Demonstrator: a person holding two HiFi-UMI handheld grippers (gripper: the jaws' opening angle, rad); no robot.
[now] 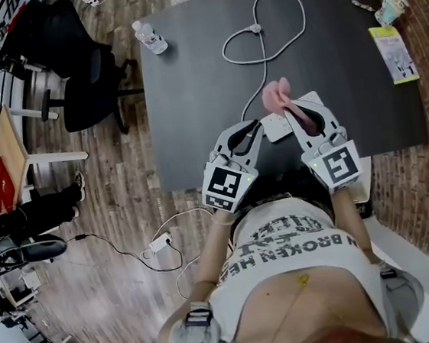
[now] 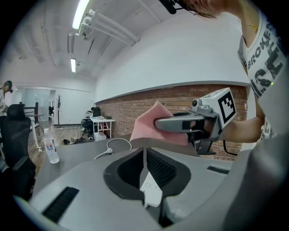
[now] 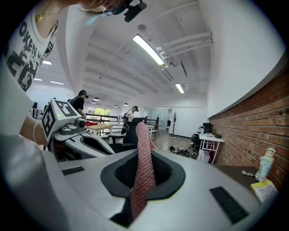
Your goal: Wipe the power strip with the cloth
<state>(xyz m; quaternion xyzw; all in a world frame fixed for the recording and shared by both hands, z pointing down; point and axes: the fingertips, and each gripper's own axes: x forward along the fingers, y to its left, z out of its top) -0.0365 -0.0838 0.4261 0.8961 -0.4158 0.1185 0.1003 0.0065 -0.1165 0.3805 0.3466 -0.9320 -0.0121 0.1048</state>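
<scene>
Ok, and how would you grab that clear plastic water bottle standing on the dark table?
Probably round its middle, at the label, coming in level from the side. The clear plastic water bottle stands upright near the edge of the dark table. Its round body gives two jaws opposite sides to squeeze, while the narrow cap on top offers much less hold.

head view: steep down on table (image 1: 187,70) | L+R gripper views: close, along own jaws, ~level | all share cloth (image 1: 276,94)

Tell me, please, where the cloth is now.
Head view, right of centre: the cloth is pinched in the right gripper, beside the power strip, at the near edge of the table.
</scene>
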